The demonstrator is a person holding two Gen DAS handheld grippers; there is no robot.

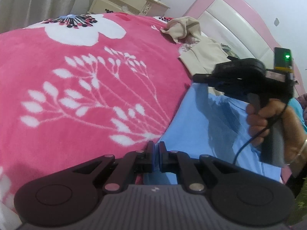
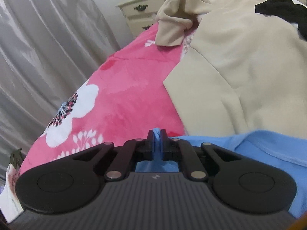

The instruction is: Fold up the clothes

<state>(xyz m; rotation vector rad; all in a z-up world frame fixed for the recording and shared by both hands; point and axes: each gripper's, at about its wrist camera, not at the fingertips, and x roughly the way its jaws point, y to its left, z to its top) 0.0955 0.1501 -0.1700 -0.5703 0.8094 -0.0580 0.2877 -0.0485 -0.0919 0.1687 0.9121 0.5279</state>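
A light blue garment [image 1: 216,126] lies on the pink floral blanket [image 1: 86,88]. My left gripper [image 1: 156,145] is shut on the blue garment's near corner, a thin fold of blue cloth pinched between its pads. In the left wrist view the right gripper [image 1: 199,76] hangs over the garment's far edge, carried by a hand [image 1: 268,122]. The right wrist view shows my right gripper [image 2: 157,134] shut on a twisted bit of the blue garment [image 2: 268,151], with blue cloth sticking up between the pads.
A beige garment [image 2: 239,63] lies crumpled just beyond the blue one, a black cloth [image 2: 284,7] on top of it. A cream nightstand [image 1: 124,0] stands past the bed, grey curtains [image 2: 38,48] hang at left, and a pink headboard [image 1: 239,15] is at right.
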